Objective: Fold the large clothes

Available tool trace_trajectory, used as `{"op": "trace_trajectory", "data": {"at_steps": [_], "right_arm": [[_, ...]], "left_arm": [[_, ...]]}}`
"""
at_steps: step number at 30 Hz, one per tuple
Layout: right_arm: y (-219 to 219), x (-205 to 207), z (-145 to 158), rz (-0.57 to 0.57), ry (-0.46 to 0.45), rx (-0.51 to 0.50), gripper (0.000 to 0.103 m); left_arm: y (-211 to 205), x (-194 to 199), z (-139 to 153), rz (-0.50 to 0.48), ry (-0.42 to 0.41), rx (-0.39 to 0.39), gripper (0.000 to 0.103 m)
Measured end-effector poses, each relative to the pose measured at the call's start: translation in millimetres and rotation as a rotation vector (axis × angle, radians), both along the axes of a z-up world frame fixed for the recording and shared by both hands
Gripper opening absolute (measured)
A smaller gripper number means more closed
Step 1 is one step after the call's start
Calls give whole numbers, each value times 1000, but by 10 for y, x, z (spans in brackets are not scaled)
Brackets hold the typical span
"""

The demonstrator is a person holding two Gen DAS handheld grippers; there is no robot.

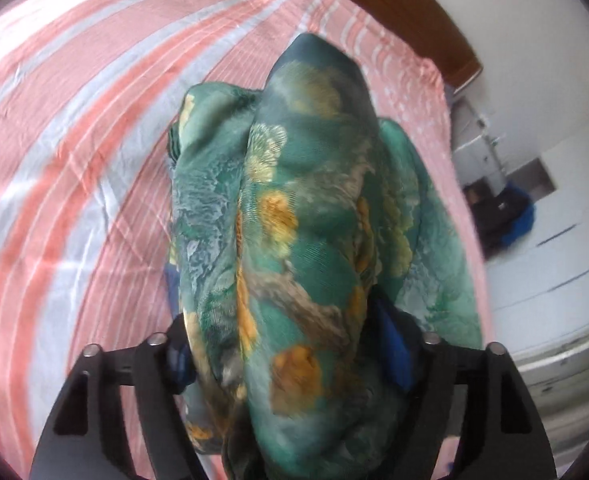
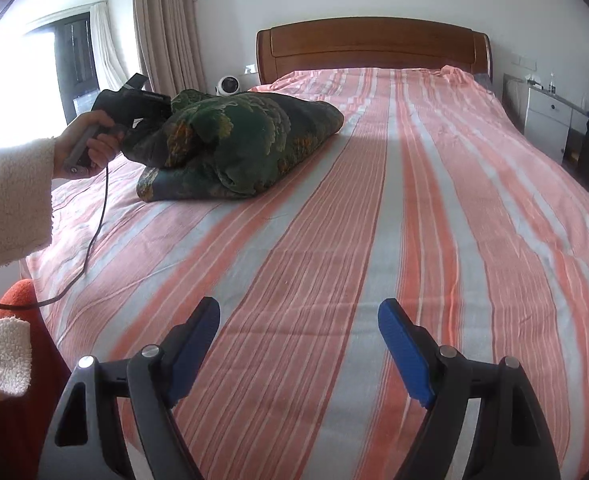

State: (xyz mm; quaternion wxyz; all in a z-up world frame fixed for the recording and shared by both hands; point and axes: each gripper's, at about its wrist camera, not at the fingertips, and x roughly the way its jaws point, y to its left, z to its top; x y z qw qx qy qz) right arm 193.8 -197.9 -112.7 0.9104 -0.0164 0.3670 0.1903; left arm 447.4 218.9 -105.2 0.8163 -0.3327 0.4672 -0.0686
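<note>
Over on the left side of the bed (image 2: pixel 374 240), your green flowered garment (image 2: pixel 230 144) lies in a soft, lumpy bundle, its long axis running from your left hand (image 2: pixel 90 148) toward the wooden headboard (image 2: pixel 374 44), the tapered end pointing that way. Your left tongs (image 1: pixel 290 356) stand wide with the silky cloth bulging between the blue pads (image 1: pixel 394 356); whether the pads press on it you cannot tell from either view. Only the left wrist view shows the weave up close: smooth sheen, yellow and orange blooms, thick rounded folds. Only the right wrist view shows the bundle whole, resting on the pink, white and grey striped sheet (image 2: pixel 434 200), plus the fuzzy cream sleeve (image 2: pixel 10 204) and trailing black cable (image 2: pixel 94 236). Your right tongs (image 2: pixel 298 340) hang open, empty, above bare stripes, well apart from the garment.
</note>
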Motion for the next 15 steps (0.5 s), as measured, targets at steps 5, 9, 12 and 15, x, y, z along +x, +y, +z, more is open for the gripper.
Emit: {"op": "trace_trajectory", "data": {"at_steps": [5, 9, 12, 15], "right_arm": [[-5, -116, -37, 11, -2, -5, 81], [-18, -158, -1, 15, -30, -11, 81], [-31, -180, 9, 7, -42, -10, 85], [-38, -189, -8, -1, -44, -12, 86]], "left_arm": [[201, -204, 58, 75, -24, -28, 93], [351, -436, 152, 105, -57, -50, 94], [360, -689, 282, 119, -83, -2, 95], [386, -1001, 360, 121, -86, 95, 97]]}}
